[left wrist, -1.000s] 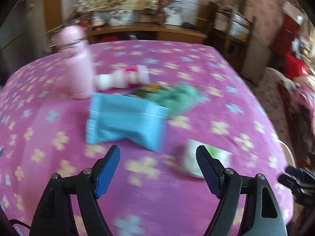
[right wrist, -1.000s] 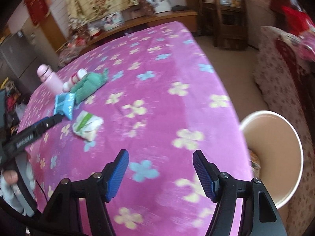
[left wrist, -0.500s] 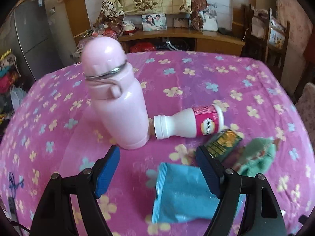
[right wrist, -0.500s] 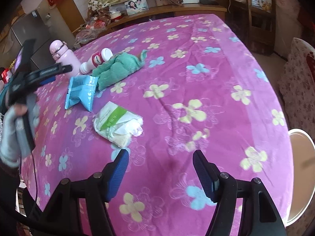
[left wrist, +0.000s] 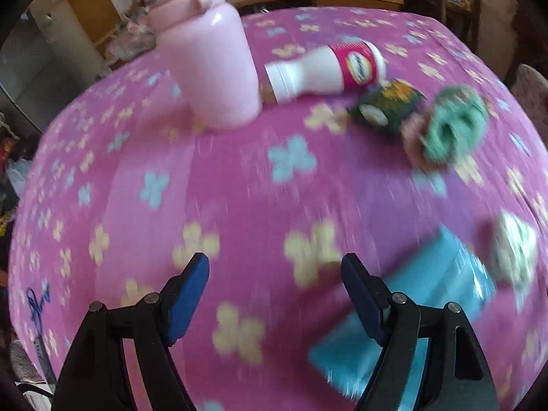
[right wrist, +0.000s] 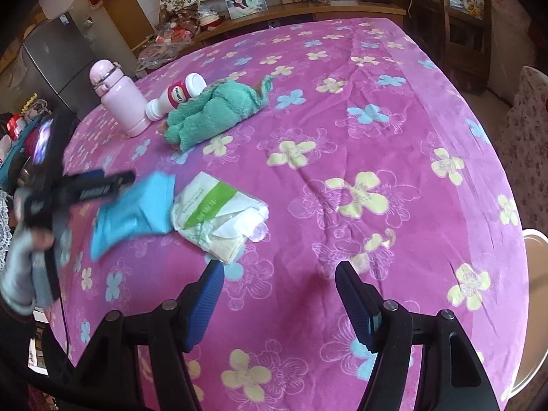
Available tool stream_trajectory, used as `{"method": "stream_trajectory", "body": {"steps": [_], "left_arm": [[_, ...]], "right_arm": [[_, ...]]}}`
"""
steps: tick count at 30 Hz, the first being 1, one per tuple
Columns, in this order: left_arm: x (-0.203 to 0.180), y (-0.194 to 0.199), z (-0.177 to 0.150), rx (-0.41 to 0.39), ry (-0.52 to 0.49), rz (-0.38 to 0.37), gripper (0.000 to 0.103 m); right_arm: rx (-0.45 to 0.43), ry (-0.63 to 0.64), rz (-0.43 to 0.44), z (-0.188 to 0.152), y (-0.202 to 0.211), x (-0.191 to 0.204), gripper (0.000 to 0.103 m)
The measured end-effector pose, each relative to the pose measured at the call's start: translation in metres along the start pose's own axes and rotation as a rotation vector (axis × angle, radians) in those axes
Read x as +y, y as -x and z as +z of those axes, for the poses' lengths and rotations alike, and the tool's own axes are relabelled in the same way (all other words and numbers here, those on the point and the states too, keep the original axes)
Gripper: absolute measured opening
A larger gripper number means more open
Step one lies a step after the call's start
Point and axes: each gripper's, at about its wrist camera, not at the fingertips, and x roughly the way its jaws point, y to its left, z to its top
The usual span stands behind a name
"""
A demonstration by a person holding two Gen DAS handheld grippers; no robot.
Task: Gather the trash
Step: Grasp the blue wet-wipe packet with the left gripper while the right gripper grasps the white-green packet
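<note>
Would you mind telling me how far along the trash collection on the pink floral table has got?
Nothing looks collected yet. The left gripper and right gripper are both open and empty. In hand: the left gripper hovers beside the blue wrapper, perhaps its first pick. Left: that wrapper, the white-and-green packet, the tipped yogurt bottle and the dark snack packet. The white bin waits at the table's edge.

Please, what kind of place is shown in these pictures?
Probably a room in a home. A table under a pink flowered cloth fills the view; behind it a wooden sideboard carries a framed photo, and a grey fridge stands at the left.
</note>
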Motion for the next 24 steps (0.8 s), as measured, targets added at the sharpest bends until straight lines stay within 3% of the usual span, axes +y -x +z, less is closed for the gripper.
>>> {"method": "stream_trajectory", "body": {"steps": [2,6,10,11,18,19,22,24], "left_arm": [[0.006,0.013,-0.013,-0.01,0.005,-0.06,0.08],[0.013,0.045,-0.022,-0.075,0.02,-0.255,0.08],[-0.012,0.06,-0.018,-0.104,-0.053,-0.419,0.09],[-0.019,0.06,-0.019,-0.096,-0.071,-0.425,0.09],[-0.067,0.026,-0.023,-0.008,-0.205,-0.285,0.09],[-0.071,0.021,-0.024,0.0,-0.216,-0.233,0.09],[-0.061,0.014,-0.02,0.004,-0.156,-0.192,0.076],[-0.05,0.013,-0.017,0.007,-0.098,-0.155,0.076]], "right_arm": [[-0.003,0.014,0.002,0.0,0.002,0.002,0.071],[-0.004,0.018,0.0,0.001,0.002,0.002,0.071],[-0.003,0.0,-0.006,0.001,0.002,-0.002,0.071],[-0.004,-0.002,-0.005,0.001,0.003,-0.002,0.071],[-0.022,0.041,0.005,0.002,0.004,0.002,0.071],[-0.025,0.062,0.02,0.004,0.003,0.005,0.073],[-0.005,0.168,0.029,0.012,-0.009,0.018,0.077],[-0.002,0.258,0.043,0.017,-0.017,0.03,0.077]]}}
